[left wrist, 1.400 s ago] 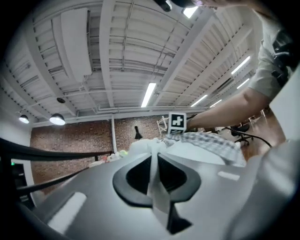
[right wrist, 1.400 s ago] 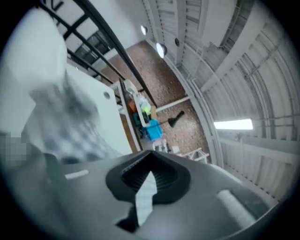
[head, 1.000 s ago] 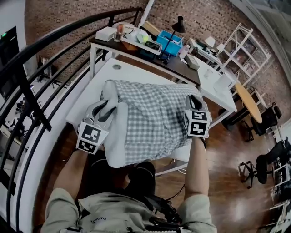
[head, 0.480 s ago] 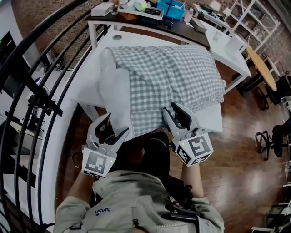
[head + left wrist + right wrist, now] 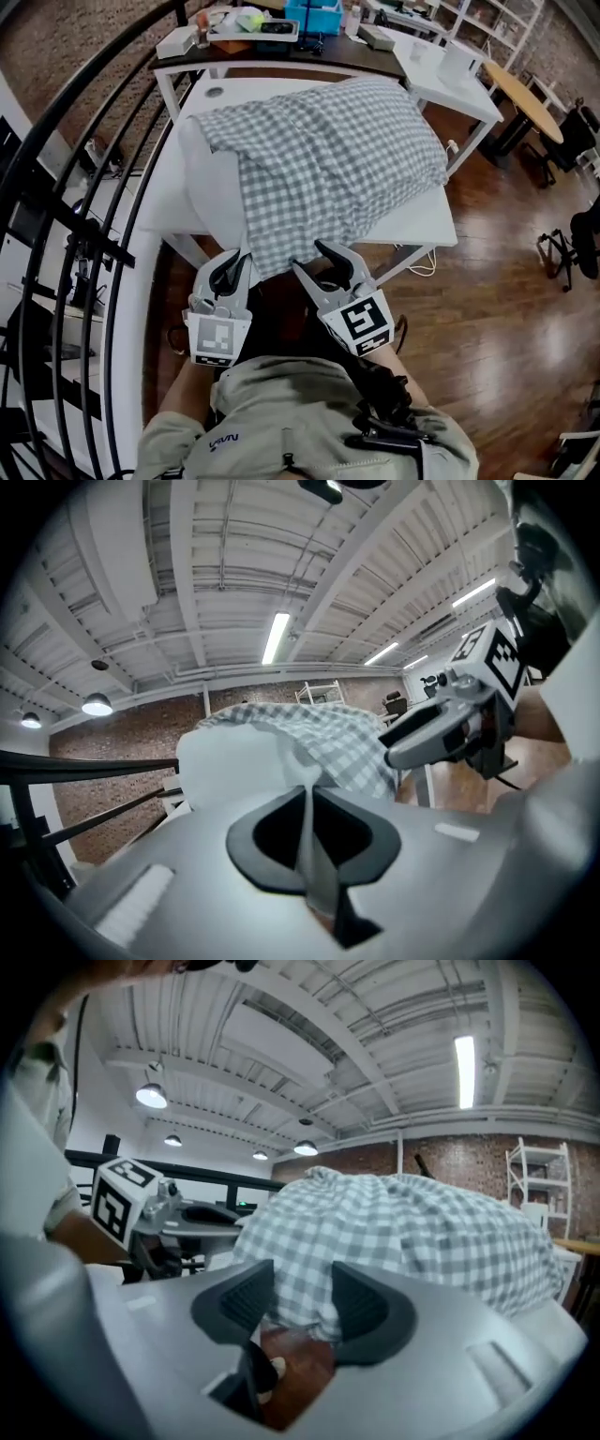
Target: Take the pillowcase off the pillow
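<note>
A white pillow (image 5: 211,187) lies on the white table (image 5: 412,225), mostly covered by a grey checked pillowcase (image 5: 328,159) whose near edge hangs off the table's front. My left gripper (image 5: 232,264) is at the pillow's near corner. Its jaws are closing, and in the left gripper view (image 5: 307,794) a thin fold of white pillow (image 5: 234,761) is pinched between the pads. My right gripper (image 5: 314,258) sits just right of it below the pillowcase hem. Its jaws (image 5: 302,1297) are opening, with the checked hem (image 5: 403,1222) hanging loose between them.
A black railing (image 5: 94,159) curves along the left. A dark desk (image 5: 281,47) with a blue bin and clutter stands behind the table. Wooden floor (image 5: 506,253) spreads to the right, with another white table (image 5: 441,70) and a round table (image 5: 530,94).
Both grippers have pulled back from the top of the pillow to its near edge by my body. The left jaws went from wide apart to closed; the right jaws spread.
</note>
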{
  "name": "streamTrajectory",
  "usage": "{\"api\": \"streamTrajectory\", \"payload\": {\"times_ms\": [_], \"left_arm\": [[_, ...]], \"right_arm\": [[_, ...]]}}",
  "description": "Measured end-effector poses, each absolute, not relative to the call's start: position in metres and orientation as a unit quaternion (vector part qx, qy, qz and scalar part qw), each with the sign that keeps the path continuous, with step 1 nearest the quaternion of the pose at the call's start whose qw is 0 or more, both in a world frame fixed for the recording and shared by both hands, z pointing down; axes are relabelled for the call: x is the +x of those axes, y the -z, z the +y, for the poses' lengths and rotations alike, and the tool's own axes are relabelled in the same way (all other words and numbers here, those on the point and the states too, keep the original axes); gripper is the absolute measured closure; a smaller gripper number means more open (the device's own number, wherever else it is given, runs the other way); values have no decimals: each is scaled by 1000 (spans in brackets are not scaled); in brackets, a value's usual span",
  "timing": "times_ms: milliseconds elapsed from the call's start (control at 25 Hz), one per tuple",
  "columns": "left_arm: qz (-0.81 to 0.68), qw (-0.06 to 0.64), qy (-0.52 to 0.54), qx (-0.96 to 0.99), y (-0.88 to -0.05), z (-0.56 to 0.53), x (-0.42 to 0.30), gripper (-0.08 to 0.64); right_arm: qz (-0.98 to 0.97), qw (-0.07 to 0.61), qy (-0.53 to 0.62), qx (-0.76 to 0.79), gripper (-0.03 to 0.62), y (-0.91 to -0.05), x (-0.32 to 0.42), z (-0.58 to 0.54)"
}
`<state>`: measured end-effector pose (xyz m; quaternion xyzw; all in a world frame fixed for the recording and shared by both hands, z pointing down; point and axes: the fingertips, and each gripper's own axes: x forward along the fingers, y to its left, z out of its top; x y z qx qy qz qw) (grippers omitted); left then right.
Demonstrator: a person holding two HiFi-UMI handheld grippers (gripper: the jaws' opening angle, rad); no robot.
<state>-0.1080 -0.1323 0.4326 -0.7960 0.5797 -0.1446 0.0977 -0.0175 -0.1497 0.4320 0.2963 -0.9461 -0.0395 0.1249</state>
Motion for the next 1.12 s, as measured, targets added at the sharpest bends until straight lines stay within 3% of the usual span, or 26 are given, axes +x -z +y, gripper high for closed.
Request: {"api": "streamTrajectory", "payload": {"times_ms": [40, 160, 200, 440, 640, 920, 1120], "left_arm": [[584, 104, 136, -794, -426, -132, -110, 543], [596, 114, 107, -787, -408, -132, -117, 546], [602, 115, 97, -784, -403, -133, -121, 546], [636, 106, 47, -763, -371, -145, -172, 546], [647, 74, 5, -759, -361, -149, -203, 547], [639, -25, 32, -769, -452, -145, -206, 546], [588, -39, 37, -807, -443, -140, -179, 511]], "right_arm": [[-940, 129, 50, 313, 398, -433, -20, -154], [-919, 130, 74, 365, 568, -430, -13, -168], [-914, 127, 79, 378, 575, -427, -8, -173], [-872, 114, 127, 459, 578, -393, 49, -209], [-833, 151, 178, 502, 578, -390, 79, -239], [-823, 218, 110, 513, 581, -460, 87, -268], [-837, 215, 98, 494, 580, -467, 87, -266]]}}
